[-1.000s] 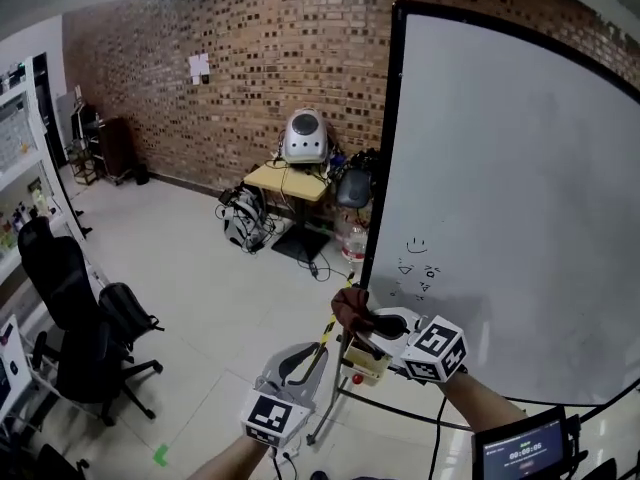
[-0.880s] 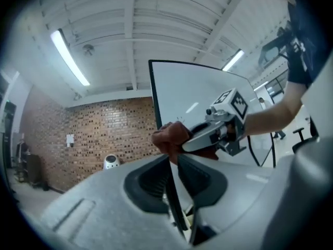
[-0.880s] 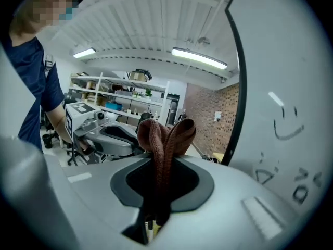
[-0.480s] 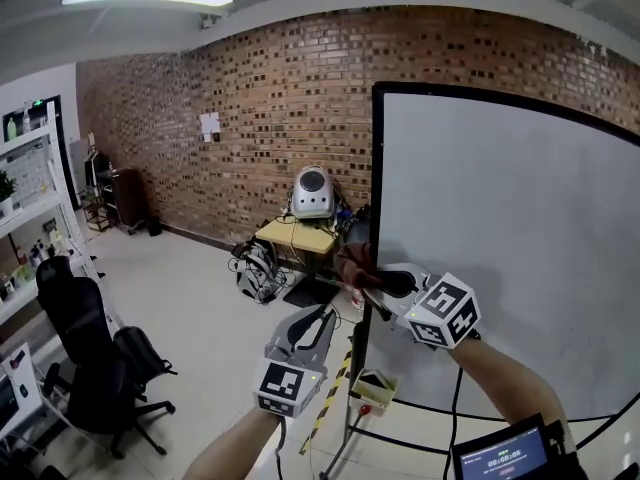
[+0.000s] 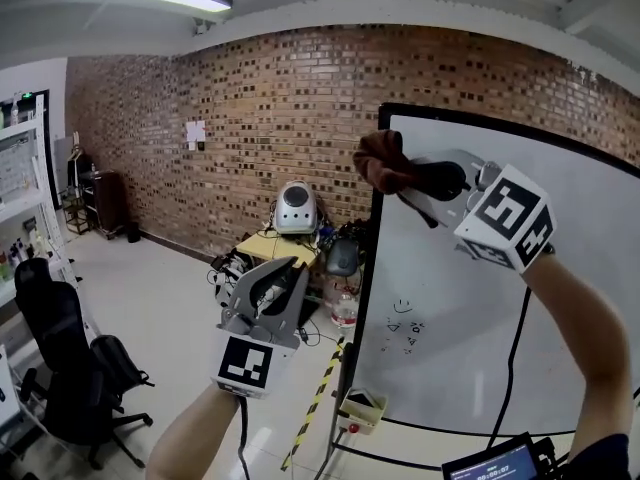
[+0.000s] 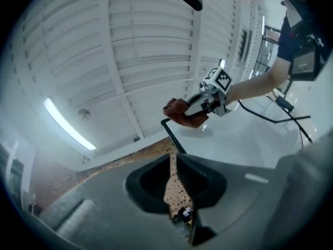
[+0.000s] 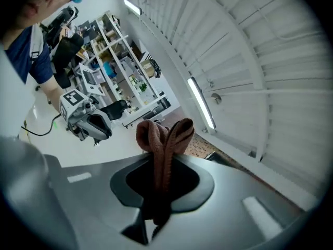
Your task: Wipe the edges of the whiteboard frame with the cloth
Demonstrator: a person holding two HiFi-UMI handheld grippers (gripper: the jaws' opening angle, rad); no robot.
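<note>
My right gripper (image 5: pixel 402 180) is clamped on the rust-brown knitted cloth (image 7: pixel 164 134) — soft, light and floppy. It bunches in thick folds past the pads and should drape over an edge. The mid-fold pinch looks secure. The cloth sits by the top-left corner of the thin black whiteboard frame (image 5: pixel 366 258); touching or just off, I cannot tell. The frame is stiff, narrow and straight, and the white board face (image 5: pixel 480 298) is glossy. My left gripper (image 5: pixel 282 276) — jaws together, empty, lower down beside the board.
</note>
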